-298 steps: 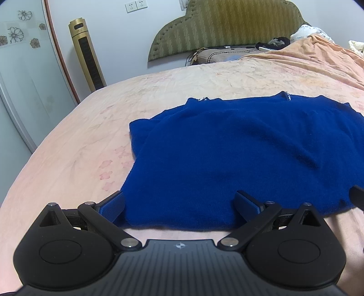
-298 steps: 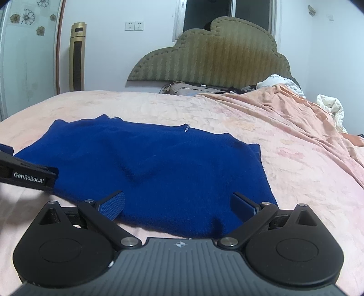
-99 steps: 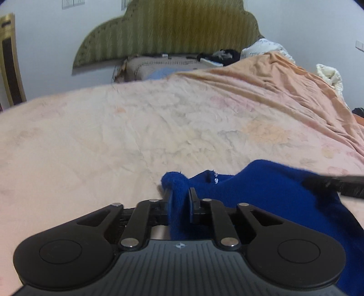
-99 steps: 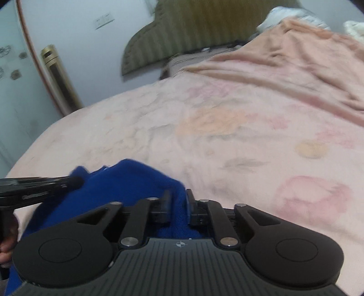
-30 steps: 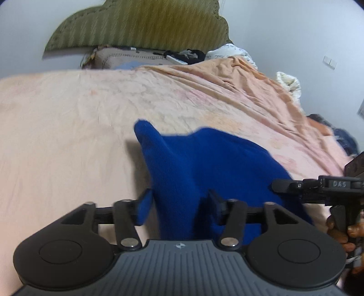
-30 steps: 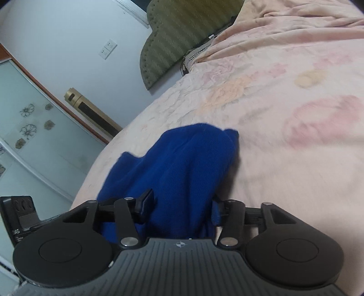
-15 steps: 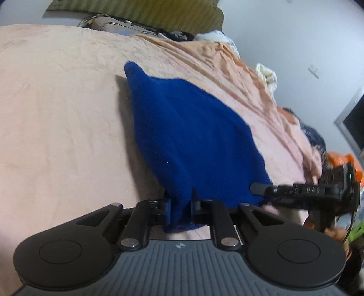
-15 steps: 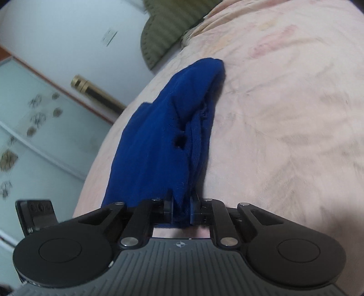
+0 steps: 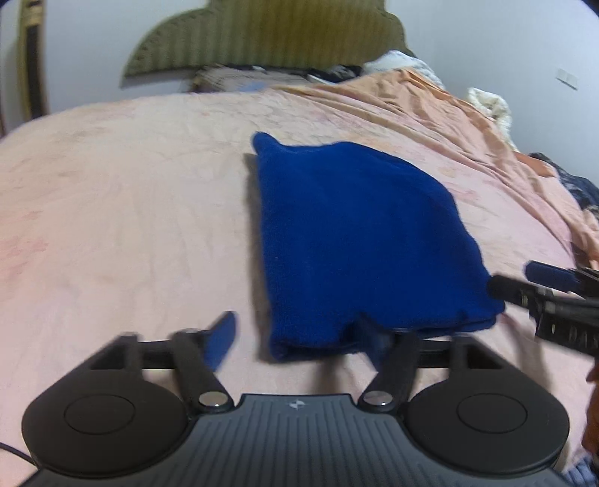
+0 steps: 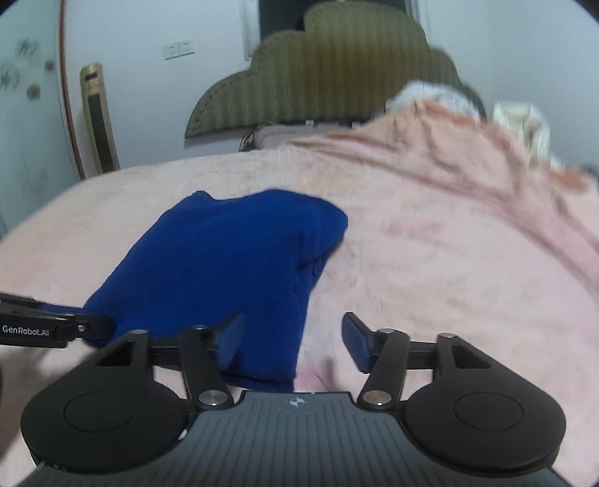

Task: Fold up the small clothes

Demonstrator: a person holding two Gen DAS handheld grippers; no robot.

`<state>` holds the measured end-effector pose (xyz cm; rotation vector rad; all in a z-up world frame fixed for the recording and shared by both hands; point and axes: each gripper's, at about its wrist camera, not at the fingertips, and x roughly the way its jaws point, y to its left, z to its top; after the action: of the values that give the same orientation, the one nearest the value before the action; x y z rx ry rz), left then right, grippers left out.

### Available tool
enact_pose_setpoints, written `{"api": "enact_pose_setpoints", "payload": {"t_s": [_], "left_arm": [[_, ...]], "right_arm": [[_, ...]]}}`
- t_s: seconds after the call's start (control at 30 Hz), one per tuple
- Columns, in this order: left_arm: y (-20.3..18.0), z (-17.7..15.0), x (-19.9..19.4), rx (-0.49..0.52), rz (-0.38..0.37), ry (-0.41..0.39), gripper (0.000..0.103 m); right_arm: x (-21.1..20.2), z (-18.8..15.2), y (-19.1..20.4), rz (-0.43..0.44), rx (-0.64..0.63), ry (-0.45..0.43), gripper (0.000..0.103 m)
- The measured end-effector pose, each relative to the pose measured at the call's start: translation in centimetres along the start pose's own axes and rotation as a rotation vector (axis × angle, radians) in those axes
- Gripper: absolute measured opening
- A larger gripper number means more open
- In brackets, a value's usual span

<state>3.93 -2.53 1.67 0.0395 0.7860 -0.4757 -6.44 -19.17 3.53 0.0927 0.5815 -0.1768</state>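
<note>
- Lying folded on the bed (image 9: 123,209): blue sweater (image 9: 359,239), a compact multi-layer bundle on the pink bedspread, roughly mid-bed, well short of the headboard (image 9: 262,33).
- Left tool (image 9: 303,337): jaws spread wide, gripping nothing. Near left corner of the sweater sits between the two fingers; the right finger looks tucked against or under the near hem, but motion blur makes contact hard to confirm.
- Right tool (image 10: 292,341): jaws also apart, nothing clamped. Its left finger overlaps the sweater's near right corner; its right finger is over bare bedspread beside the sweater.
- In the left wrist view the right tool enters from the right edge, its tips just at the sweater's near right corner.
- In the right wrist view the left tool enters from the left edge, tip at the sweater's near left corner.
- Sweater's right side shows stacked layer edges, the top layer bulging slightly at the far end.
- Background: rumpled orange blanket (image 10: 468,150) piled on the far right of the bed, gold tower fan (image 10: 98,116) by the wall.
</note>
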Motion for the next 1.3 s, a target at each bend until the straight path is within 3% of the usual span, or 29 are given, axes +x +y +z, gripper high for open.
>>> {"api": "enact_pose_setpoints", "payload": {"t_s": [0.13, 0.5, 1.0, 1.3], "left_arm": [[-1.0, -0.7, -0.4, 0.05, 0.076, 0.007, 0.076], [-1.8, -2.1, -0.9, 0.05, 0.162, 0.031, 0.076], [-2.3, -3.0, -1.1, 0.074, 0.245, 0.031, 0.076], [-2.5, -3.3, -1.0, 0.068, 0.259, 0.038, 0.078]], "right_arm": [[-0.2, -0.6, 2.1, -0.045, -0.071, 0.003, 0.08], [-0.8, -1.7, 3.6, -0.002, -0.033, 0.032, 0.094], [-1.6, -3.0, 4.0, -0.017, -0.039, 0.046, 0.101], [-1.6, -3.4, 3.6, -0.02, -0.011, 0.058, 0.102]]}}
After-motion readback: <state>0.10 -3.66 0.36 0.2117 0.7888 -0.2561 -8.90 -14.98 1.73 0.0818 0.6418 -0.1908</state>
